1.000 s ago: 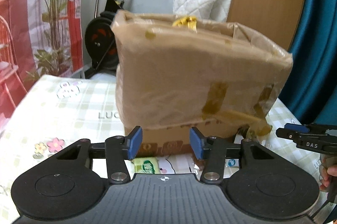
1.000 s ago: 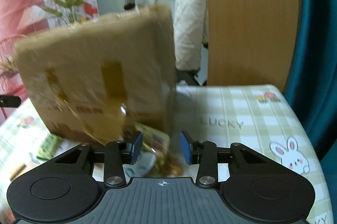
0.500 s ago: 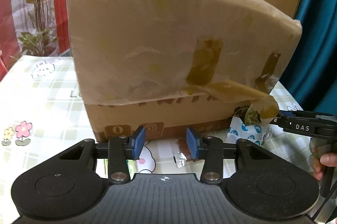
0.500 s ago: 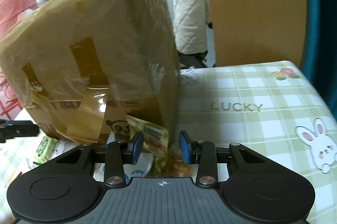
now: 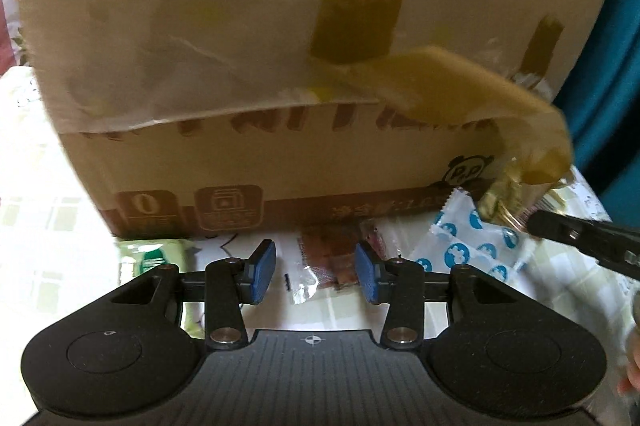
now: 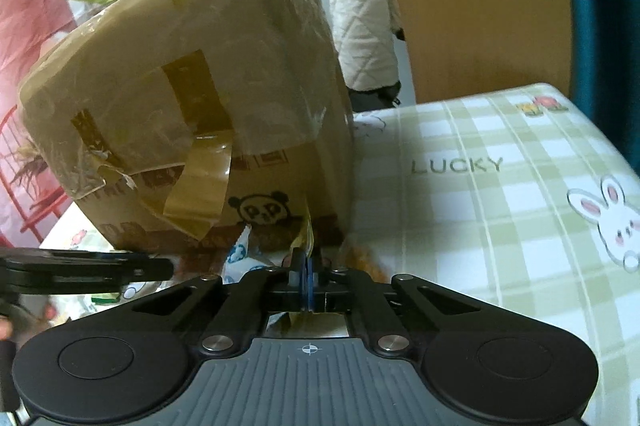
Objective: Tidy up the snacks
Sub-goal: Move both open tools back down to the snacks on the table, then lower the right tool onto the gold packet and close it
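A tall taped cardboard box (image 5: 280, 65) stands on the table, with snack packets along its base. My left gripper (image 5: 315, 277) is open and low by the box. A clear packet of brown snack (image 5: 326, 262) lies between its blue pads (image 5: 262, 276), which do not press on it. A green packet (image 5: 152, 258) lies to its left and a white packet with blue dots (image 5: 460, 246) to its right. My right gripper (image 6: 307, 278) is shut on a thin yellow-green packet (image 6: 309, 230) at the box's (image 6: 192, 105) corner. The same right gripper (image 5: 538, 222) enters the left wrist view from the right.
The tablecloth (image 6: 500, 205) is green-checked with "LUCKY" and a rabbit print. Loose tape (image 6: 200, 185) hangs off the box front. A wooden panel (image 6: 472, 5), a teal curtain (image 6: 608, 25) and a white quilted cover (image 6: 360, 5) stand behind. The left gripper's arm (image 6: 80, 270) crosses low at the left.
My left gripper has dropped and come close to the box base, now astride the brown packet. My right gripper's jaws have closed on the yellow-green packet.
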Tool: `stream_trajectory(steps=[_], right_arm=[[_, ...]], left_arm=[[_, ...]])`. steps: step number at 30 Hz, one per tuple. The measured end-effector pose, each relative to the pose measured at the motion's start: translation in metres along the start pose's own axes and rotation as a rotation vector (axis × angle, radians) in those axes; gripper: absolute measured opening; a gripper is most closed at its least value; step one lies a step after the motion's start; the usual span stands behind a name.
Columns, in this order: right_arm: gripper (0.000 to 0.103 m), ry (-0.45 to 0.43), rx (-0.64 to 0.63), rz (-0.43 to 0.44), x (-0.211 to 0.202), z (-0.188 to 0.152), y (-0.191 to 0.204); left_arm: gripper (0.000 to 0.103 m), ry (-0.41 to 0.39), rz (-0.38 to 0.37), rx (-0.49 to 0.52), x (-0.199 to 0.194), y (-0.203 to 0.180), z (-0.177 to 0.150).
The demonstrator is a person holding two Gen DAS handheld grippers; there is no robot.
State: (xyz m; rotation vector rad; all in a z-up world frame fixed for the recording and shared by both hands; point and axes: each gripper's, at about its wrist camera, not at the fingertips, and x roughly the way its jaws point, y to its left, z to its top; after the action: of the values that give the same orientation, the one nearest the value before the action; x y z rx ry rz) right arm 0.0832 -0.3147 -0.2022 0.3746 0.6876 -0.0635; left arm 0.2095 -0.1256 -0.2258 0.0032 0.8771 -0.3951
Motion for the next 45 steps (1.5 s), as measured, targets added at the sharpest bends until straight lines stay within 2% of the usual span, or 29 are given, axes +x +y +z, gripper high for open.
stream_trajectory(steps=[2, 3, 5, 8, 13, 23, 30, 33, 35, 36, 40, 45], right_arm=[[0.001, 0.002, 0.015, 0.000, -0.001, -0.002, 0.000], [0.001, 0.003, 0.018, -0.002, -0.001, -0.003, 0.000], [0.001, 0.007, 0.029, -0.007, -0.004, -0.006, -0.001], [0.001, 0.015, 0.062, -0.009, -0.005, -0.010, -0.005], [0.001, 0.034, 0.102, -0.013, -0.007, -0.021, -0.011], [0.001, 0.066, 0.140, -0.008, -0.016, -0.044, -0.013], [0.002, 0.086, 0.141, -0.010, -0.023, -0.055, -0.012], [0.012, 0.100, 0.124, -0.022, -0.026, -0.057, -0.010], [0.027, 0.099, 0.096, -0.036, -0.030, -0.056, -0.008], [0.029, 0.099, 0.074, -0.050, -0.031, -0.055, -0.006], [0.036, 0.090, -0.059, -0.106, -0.039, -0.051, 0.004], [0.059, 0.111, -0.283, -0.139, -0.031, -0.047, 0.021]], left_arm=[[0.050, 0.003, 0.011, -0.003, 0.007, -0.005, 0.001], [0.057, 0.006, 0.013, -0.005, 0.010, -0.007, 0.001], [0.065, 0.002, 0.016, -0.008, 0.015, -0.011, 0.002], [0.069, -0.008, 0.035, 0.021, 0.020, -0.019, 0.002], [0.071, -0.007, 0.090, 0.148, 0.026, -0.038, -0.005], [0.069, 0.003, 0.084, 0.148, 0.009, -0.034, -0.026], [0.069, 0.003, 0.105, 0.107, -0.009, -0.028, -0.049], [0.069, 0.006, 0.101, 0.091, -0.014, -0.029, -0.053], [0.069, 0.011, 0.074, 0.079, -0.019, -0.026, -0.057], [0.069, 0.015, 0.057, 0.069, -0.022, -0.024, -0.058], [0.070, 0.024, 0.001, 0.011, -0.035, -0.007, -0.059], [0.070, 0.024, -0.012, -0.002, -0.048, -0.001, -0.064]])
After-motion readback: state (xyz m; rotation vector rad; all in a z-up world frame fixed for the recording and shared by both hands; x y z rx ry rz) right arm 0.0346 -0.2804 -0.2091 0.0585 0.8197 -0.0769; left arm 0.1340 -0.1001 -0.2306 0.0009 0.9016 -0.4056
